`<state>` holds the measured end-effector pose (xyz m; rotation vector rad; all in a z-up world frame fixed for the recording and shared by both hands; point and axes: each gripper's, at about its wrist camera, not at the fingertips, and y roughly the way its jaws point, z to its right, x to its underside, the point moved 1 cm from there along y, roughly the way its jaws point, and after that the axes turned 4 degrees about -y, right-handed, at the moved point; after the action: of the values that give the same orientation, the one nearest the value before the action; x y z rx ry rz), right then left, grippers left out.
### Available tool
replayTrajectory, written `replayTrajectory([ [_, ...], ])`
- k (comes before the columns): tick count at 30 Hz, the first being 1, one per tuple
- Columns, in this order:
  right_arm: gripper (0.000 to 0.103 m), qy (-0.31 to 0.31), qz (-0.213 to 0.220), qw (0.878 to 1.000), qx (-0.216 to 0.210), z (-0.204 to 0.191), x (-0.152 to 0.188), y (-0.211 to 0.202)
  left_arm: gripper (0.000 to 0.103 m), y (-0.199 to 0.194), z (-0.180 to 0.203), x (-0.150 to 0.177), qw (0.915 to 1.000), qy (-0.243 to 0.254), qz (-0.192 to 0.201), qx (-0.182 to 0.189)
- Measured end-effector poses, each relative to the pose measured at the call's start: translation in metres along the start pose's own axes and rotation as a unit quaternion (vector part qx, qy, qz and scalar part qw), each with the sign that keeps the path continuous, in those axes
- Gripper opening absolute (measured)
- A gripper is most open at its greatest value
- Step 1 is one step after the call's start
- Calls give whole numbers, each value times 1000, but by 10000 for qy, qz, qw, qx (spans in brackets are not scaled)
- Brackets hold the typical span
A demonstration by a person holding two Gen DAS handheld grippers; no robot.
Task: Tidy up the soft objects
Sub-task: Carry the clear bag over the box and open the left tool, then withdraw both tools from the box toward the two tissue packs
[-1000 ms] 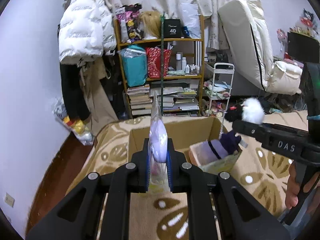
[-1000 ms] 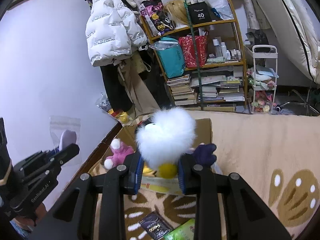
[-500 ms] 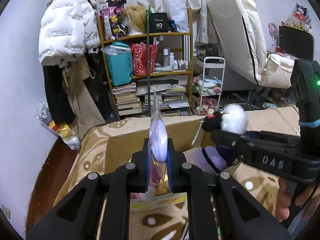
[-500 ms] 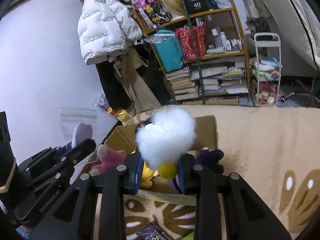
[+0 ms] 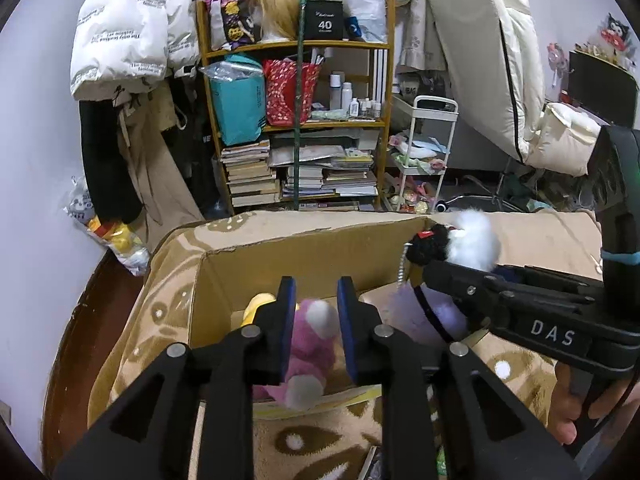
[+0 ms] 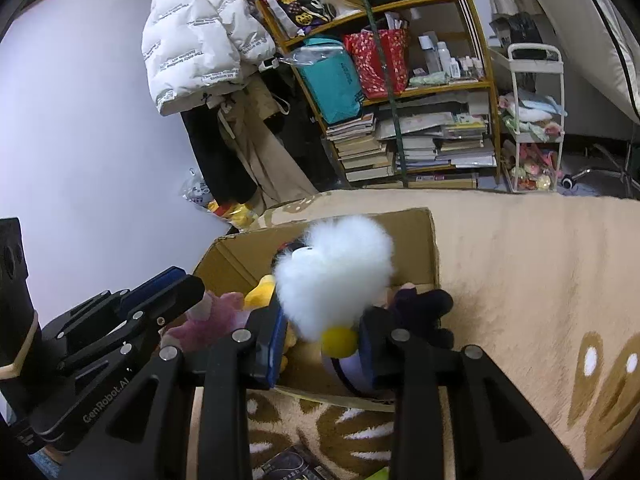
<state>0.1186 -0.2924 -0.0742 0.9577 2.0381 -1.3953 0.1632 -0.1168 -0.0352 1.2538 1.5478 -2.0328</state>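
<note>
Cluttered shelves [image 5: 296, 120] and a white jacket [image 5: 120, 28] are filling the background, and a cardboard box [image 5: 304, 248] is sitting on a beige patterned blanket [image 6: 520, 280]. At lower centre of the left view, the left gripper [image 5: 313, 316] is opening with nothing between its pads – only the pink plush [image 5: 310, 344] lying below in the box. At centre of the right view, the right gripper [image 6: 322, 338] is opening around the white fluffy toy [image 6: 334, 276], right over the box. Best to be letting go fully here – low and well inside the walls – so the toy is dropping among the others.
</note>
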Motion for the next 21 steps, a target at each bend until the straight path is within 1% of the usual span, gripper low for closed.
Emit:
replayTrajectory([
  [2,35,78,1,10000,-41,3,0,0,21,2,0,2,10000,-7,-97,9],
  [4,36,133,-15,9999,-78,5,-1,1,21,2,1,4,9999,37,-145,-87],
  [9,51,166,-5,9998,-86,6,-2,1,23,-2,1,6,9997,-1,-201,-149],
  [11,54,144,11,9999,-88,5,-2,-1,28,-4,-2,7,9995,-43,-214,-218],
  [12,57,126,16,9999,-73,4,-2,-2,29,-4,-3,7,9994,-64,-216,-247],
  [14,59,71,43,10000,-21,2,-2,-5,32,-8,-6,7,9993,-111,-211,-288],
  [15,63,46,52,10000,-2,0,-2,-7,33,-10,-7,7,9993,-125,-203,-297],
  [16,66,17,63,10000,23,-1,-1,-10,37,-13,-8,7,9992,-133,-190,-315],
  [17,73,-10,79,10000,55,-2,-1,-12,43,-17,-9,7,9991,-142,-158,-354],
  [18,79,-29,105,9999,93,-3,-1,-15,46,-20,-10,6,9991,-153,-125,-386],
  [19,81,-31,144,9998,130,-4,-1,-19,52,-25,-11,5,9990,-165,-89,-403],
  [20,86,-27,176,9997,143,-4,-1,-22,56,-30,-12,5,9990,-185,-47,-408],
  [21,90,-27,190,9997,155,-5,0,-25,56,-34,-13,5,9990,-203,-26,-407],
])
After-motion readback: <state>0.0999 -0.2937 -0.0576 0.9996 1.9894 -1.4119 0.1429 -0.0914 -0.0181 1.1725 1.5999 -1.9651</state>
